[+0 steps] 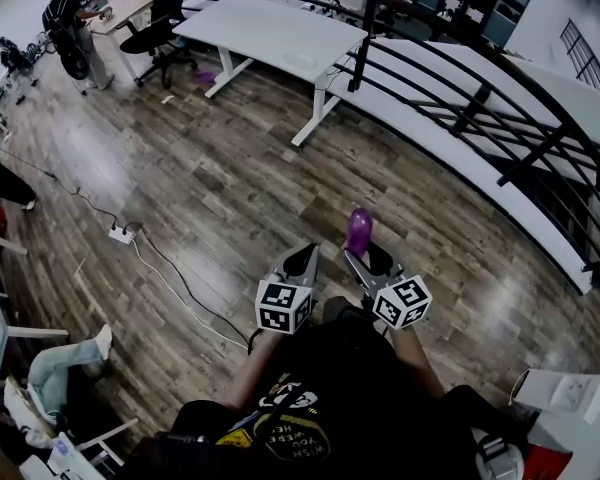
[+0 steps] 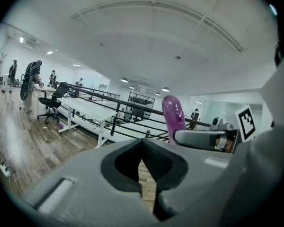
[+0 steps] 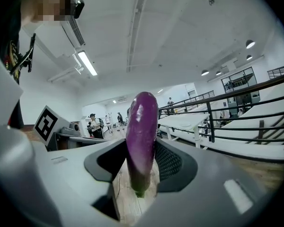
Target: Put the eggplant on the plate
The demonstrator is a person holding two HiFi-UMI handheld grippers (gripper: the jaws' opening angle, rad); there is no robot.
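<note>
A purple eggplant (image 1: 359, 230) stands upright in my right gripper (image 1: 361, 260), which is shut on its lower end. In the right gripper view the eggplant (image 3: 141, 141) fills the gap between the jaws, stem end down. My left gripper (image 1: 302, 263) is held just left of the right one, jaws together with nothing between them. The left gripper view shows the eggplant (image 2: 173, 118) and the right gripper (image 2: 206, 138) off to its right. No plate is in view.
I stand on a wood floor (image 1: 220, 208) in an open office. A black railing (image 1: 480, 98) curves along the right. White desks (image 1: 280, 38) stand at the back. A cable and power strip (image 1: 122, 234) lie to the left, and a person (image 1: 75, 28) stands far left.
</note>
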